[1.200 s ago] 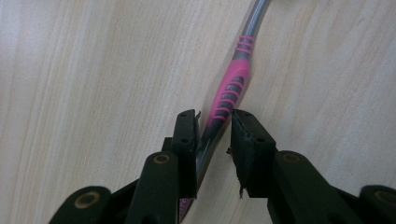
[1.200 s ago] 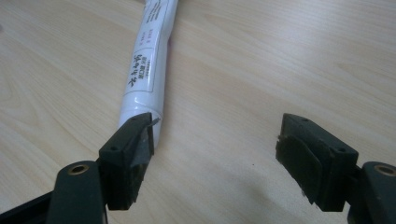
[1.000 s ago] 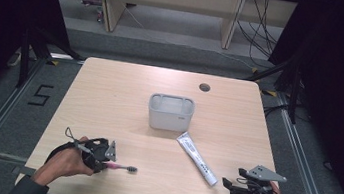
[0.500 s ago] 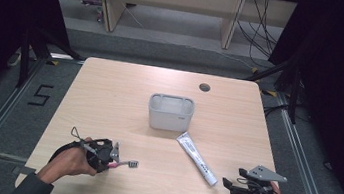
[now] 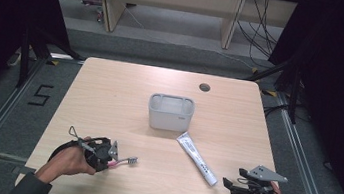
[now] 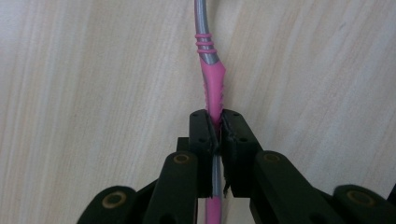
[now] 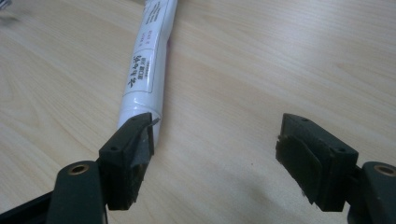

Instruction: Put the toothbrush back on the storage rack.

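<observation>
A toothbrush (image 5: 126, 160) with a pink and grey handle lies near the table's front left. My left gripper (image 5: 113, 156) is shut on its pink handle (image 6: 213, 84), and the brush head points right in the high view. In the left gripper view the pads (image 6: 232, 128) pinch the handle between them. A white toothpaste tube (image 5: 197, 158) lies diagonally right of centre. My right gripper (image 5: 225, 183) stands open just in front of the tube's near end (image 7: 140, 107). That end sits by the left jaw, and nothing is between the pads.
A grey rectangular container (image 5: 169, 122) stands at the table's centre, behind the tube. A round cable hole (image 5: 205, 87) sits at the back right. Shelving and cables lie on the floor beyond the far edge.
The left gripper's jaws have closed onto the toothbrush handle, and the brush has shifted slightly away from the front edge. The right gripper and the tube have not moved.
</observation>
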`<act>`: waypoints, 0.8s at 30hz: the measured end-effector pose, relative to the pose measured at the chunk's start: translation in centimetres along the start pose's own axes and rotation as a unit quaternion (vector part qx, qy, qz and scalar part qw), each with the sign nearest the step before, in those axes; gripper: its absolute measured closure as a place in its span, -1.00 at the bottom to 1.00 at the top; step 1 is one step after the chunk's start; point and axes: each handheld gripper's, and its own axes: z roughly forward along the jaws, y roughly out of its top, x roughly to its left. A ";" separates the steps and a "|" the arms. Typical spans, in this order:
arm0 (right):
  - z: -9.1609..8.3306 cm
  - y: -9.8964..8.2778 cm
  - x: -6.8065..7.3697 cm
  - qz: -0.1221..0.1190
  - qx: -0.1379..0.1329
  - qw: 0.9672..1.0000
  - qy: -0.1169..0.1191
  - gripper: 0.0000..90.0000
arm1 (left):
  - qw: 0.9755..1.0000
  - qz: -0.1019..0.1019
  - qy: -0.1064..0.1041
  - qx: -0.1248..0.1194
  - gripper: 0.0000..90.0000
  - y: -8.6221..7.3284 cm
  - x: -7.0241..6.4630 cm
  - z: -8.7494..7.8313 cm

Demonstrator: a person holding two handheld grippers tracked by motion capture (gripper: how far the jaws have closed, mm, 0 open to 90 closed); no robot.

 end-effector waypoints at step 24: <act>-0.1 0.0 0.1 0.021 0.005 1.000 0.001 -0.38 | 0.983 -0.069 0.038 -0.165 0.85 -0.6 2.1 -5.1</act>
